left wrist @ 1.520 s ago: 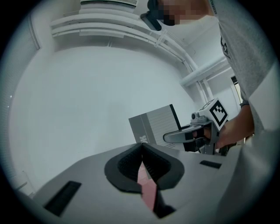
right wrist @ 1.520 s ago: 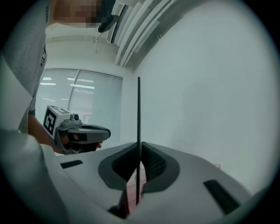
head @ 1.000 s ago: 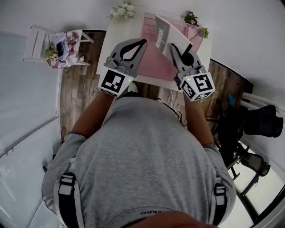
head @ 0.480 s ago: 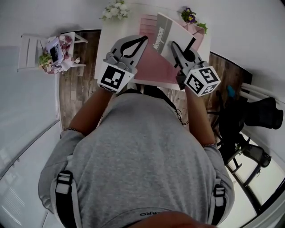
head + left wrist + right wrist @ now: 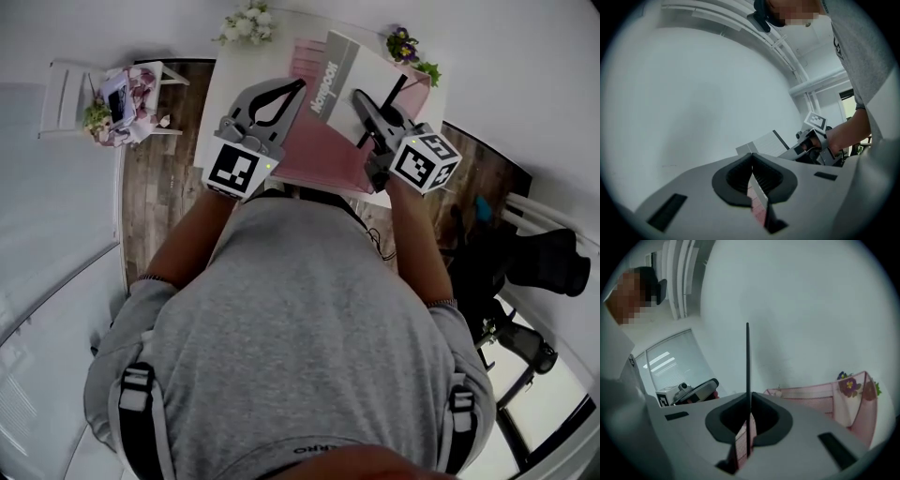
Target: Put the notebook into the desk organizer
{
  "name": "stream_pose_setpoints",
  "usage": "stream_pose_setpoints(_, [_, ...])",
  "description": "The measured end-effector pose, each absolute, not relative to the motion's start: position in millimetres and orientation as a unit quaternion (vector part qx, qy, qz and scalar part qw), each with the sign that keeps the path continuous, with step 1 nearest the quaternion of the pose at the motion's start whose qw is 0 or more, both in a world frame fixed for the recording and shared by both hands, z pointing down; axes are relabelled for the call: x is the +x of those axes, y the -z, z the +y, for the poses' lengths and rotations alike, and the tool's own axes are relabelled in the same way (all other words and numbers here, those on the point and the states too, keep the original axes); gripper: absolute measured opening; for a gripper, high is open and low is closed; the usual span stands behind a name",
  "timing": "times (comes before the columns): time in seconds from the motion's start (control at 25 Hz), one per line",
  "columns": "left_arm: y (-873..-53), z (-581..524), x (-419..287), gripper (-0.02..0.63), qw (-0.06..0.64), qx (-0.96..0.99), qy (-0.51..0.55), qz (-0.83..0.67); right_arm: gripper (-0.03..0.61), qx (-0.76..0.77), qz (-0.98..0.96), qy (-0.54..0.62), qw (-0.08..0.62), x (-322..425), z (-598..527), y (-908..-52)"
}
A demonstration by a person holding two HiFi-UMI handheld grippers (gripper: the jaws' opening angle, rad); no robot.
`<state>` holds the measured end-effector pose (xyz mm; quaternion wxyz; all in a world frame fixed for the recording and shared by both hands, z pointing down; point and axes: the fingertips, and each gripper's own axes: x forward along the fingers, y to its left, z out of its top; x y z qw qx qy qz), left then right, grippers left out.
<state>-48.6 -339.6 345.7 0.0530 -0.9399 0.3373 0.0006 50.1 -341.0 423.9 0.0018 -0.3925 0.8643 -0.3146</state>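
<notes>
Notebook (image 5: 349,66): was pinched edge-on by the right hand-held gripper (image 5: 361,101) (jaws closed on it).
Left hand-held gripper (image 5: 300,86): was closed, empty.
Tip: was best kept vertical toward the far-right desk organizer (image 5: 820,395).

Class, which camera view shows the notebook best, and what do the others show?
The head view: the notebook shows its grey cover and printed title. The right gripper view gives only its thin dark edge; the left gripper view shows a grey corner with a dark spine.

A white table (image 5: 223,89) stands on dark wood-plank floor (image 5: 150,202) against white walls (image 5: 525,75).
</notes>
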Motion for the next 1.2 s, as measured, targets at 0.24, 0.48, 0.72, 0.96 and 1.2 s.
stream_pose_setpoints(0.24, [-348, -349, -47, 0.020, 0.053, -0.933, 0.007, 0.355, 0.017, -0.350, 0.848, 0.398, 0.026, 48, -352, -436])
stream_pose_setpoints(0.48, [-352, -354, -47, 0.020, 0.052, -0.930, 0.015, 0.364, 0.017, -0.307, 0.833, 0.459, 0.034, 35, -360, -441])
stream_pose_setpoints(0.72, [-356, -358, -56, 0.020, 0.050, -0.925, 0.019, 0.377, 0.015, -0.283, 0.818, 0.502, -0.003, 18, -359, -461])
stream_pose_setpoints(0.96, [-350, -364, -60, 0.020, 0.050, -0.921, 0.006, 0.387, 0.017, -0.291, 0.808, 0.509, -0.054, 16, -362, -481])
stream_pose_setpoints(1.2, [-354, -368, -65, 0.020, 0.044, -0.919, 0.008, 0.392, 0.017, -0.319, 0.817, 0.472, -0.091, 16, -369, -493])
